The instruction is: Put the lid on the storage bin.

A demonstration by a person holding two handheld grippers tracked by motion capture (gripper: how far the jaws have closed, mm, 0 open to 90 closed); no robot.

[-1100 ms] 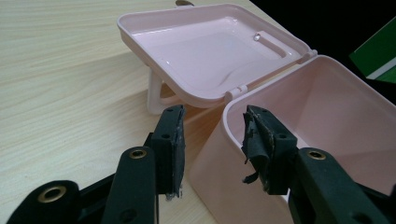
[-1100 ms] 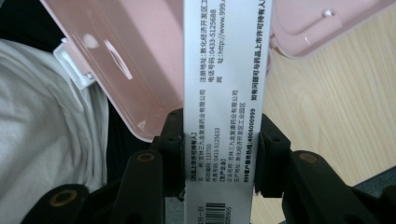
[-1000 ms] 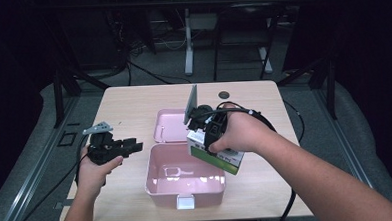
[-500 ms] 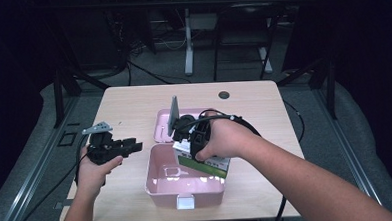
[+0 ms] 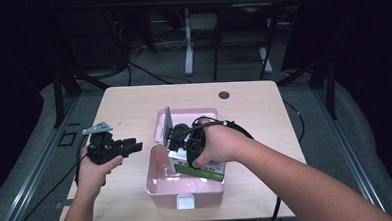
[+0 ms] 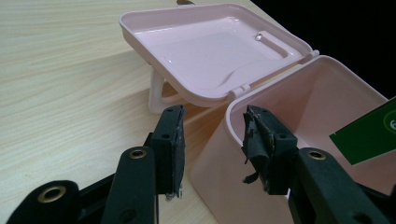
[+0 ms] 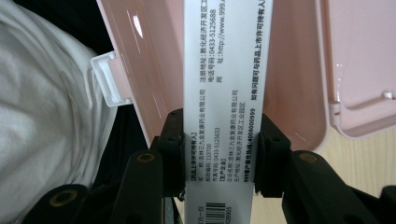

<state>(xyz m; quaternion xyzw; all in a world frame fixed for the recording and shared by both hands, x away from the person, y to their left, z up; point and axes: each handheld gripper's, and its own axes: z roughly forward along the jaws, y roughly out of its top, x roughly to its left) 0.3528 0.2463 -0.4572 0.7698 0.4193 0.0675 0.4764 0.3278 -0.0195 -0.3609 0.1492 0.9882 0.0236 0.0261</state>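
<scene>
Landmark: the pink box, standing open near the person's edge of the table, lid thrown back on its far side.

Right gripper: right gripper is clamped on the medicine carton, one jaw on each broad face. In the high view it sits directly above the box's right half, carton angled down past the rim.

Why that grip: pinching the flat faces keeps the narrow printed side leading, so the carton can slip in on edge; that's my reading.

Carton: white with a green panel, partly inside the box, not resting on the bottom as far as I can tell.

Lid: propped behind the box on its handle, which leaves the whole mouth free for loading.

Left gripper: left gripper hovers just left of the box, jaws apart with nothing between them. Its own view puts the box's near corner between its pads.

Why there: likely standing by to steady the box if the carton nudges it.

Watch: the carton's lower corner catching the right wall.
</scene>
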